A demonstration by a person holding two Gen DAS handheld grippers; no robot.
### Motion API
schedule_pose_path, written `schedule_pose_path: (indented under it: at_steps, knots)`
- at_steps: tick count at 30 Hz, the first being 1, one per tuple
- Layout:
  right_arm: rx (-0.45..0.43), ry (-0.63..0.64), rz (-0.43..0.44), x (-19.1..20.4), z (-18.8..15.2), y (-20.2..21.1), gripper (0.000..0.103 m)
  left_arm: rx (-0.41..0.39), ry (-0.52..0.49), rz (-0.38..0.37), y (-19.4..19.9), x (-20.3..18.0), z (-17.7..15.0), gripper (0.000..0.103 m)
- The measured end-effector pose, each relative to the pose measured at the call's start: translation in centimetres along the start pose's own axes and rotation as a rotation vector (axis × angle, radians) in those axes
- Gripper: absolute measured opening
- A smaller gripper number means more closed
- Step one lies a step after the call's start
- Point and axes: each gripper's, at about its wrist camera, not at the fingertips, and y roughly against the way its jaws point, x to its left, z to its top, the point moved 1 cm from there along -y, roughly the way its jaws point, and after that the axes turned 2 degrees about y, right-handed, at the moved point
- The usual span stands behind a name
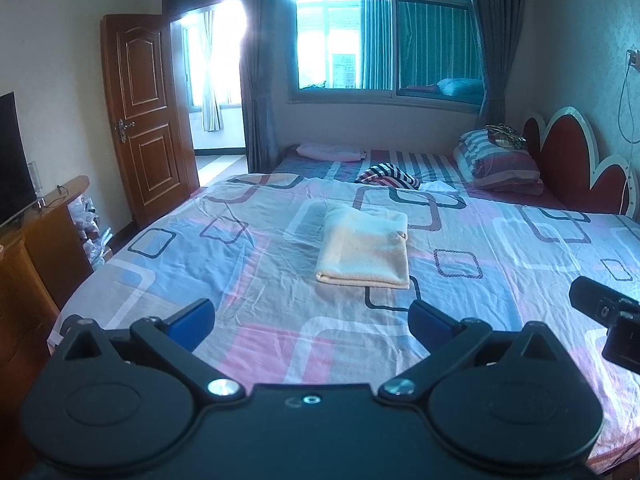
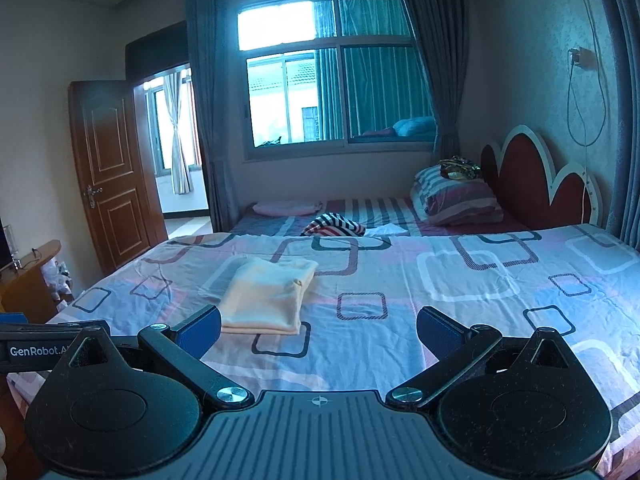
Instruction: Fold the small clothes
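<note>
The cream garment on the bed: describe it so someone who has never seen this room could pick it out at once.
Start at the big bed with the pastel sheet printed in rounded squares. Near its middle, ahead of both open grippers, lies the cream garment, folded into a neat rectangle. Unlike the striped cloth and pink cloth farther back by the window, it is plain, pale and lies alone.

TV (image 1: 12, 160) cut by left edge; items on pillow (image 2: 460, 168) unidentifiable.

A home bedroom: patterned bed (image 1: 500, 240); pillows (image 1: 496, 160); curtained window (image 1: 384, 40); wooden door (image 1: 148, 120).
</note>
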Motion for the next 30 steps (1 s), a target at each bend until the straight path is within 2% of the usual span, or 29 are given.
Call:
schedule_pose_path:
  at_steps: [30]
  knots:
    - [0.016,-0.003,0.011,0.08,-0.07,-0.96,0.103,0.013,0.007,0.000,-0.47,-0.48,0.23,0.102]
